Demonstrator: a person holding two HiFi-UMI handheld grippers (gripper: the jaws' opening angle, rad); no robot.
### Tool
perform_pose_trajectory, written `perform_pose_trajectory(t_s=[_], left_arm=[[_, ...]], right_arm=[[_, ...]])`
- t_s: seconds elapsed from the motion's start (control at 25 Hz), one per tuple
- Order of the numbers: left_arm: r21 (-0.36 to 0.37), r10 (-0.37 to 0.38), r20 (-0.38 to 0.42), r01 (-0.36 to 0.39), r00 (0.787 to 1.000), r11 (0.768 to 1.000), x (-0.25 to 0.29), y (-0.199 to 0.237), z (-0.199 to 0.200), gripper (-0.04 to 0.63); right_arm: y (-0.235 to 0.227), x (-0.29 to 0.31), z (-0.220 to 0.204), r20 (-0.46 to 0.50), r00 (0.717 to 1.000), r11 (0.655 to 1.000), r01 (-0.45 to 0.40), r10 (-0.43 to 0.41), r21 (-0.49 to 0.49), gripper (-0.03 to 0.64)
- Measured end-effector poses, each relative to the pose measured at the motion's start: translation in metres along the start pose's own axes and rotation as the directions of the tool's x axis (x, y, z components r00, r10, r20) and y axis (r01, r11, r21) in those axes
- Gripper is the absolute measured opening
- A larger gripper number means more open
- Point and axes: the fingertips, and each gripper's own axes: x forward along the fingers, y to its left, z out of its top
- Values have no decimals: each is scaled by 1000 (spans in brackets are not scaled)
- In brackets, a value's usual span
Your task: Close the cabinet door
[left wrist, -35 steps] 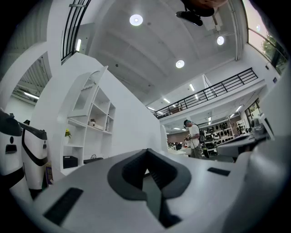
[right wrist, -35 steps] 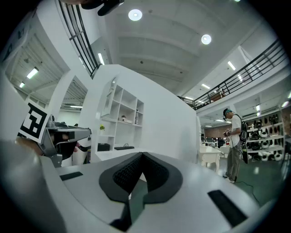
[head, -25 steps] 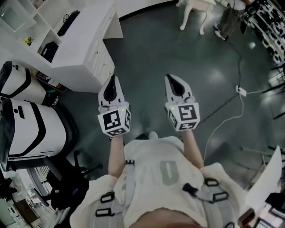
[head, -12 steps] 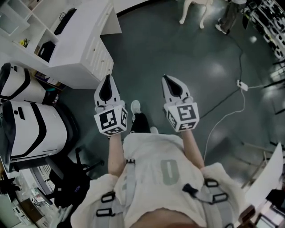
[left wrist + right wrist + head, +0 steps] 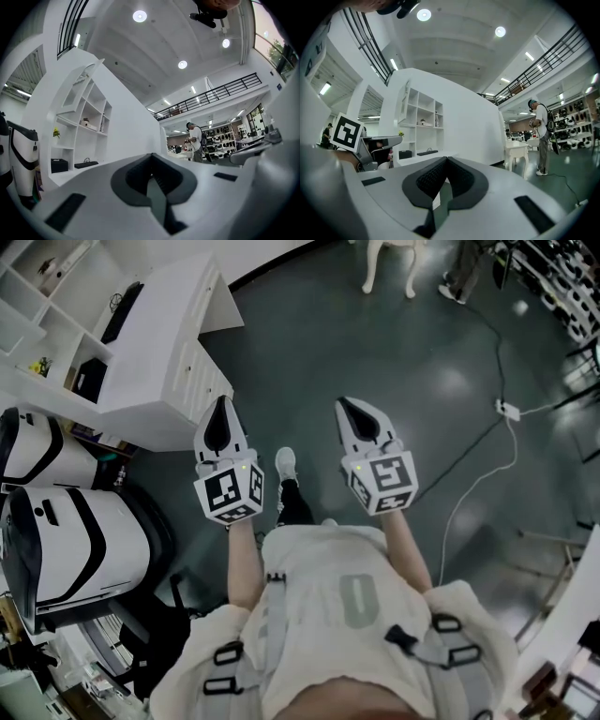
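The approach is judged to be in hand. The left gripper [image 5: 223,409] and right gripper [image 5: 347,409] are held short of the white cabinet [image 5: 159,362], jaws pressed together on nothing. Its door cannot be singled out; it must be located and reached next.

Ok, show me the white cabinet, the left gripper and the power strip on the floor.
white cabinet [image 5: 173,329]: head view, on its bare top surface.
left gripper [image 5: 222,405]: head view, at the tip where its jaws meet.
power strip [image 5: 506,410]: head view, on its white body.
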Motion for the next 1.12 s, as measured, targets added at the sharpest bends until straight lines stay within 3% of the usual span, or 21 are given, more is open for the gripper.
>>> perform_pose_trajectory(t_s=[0.36, 0.76, 1.12], left_arm=[[11, -33, 2, 33, 999, 999, 61, 17, -8, 5], [-56, -57, 27, 59, 998, 997, 147, 61, -6, 5], [-59, -110, 24, 111, 994, 992, 226, 105, -9, 5]], right_arm=[[-24, 59, 11, 12, 1000, 999, 29, -29, -34, 4], [-14, 145, 29, -60, 998, 996, 6, -12, -94, 5], [-14, 239, 36, -88, 996, 998, 17, -22, -56, 5]])
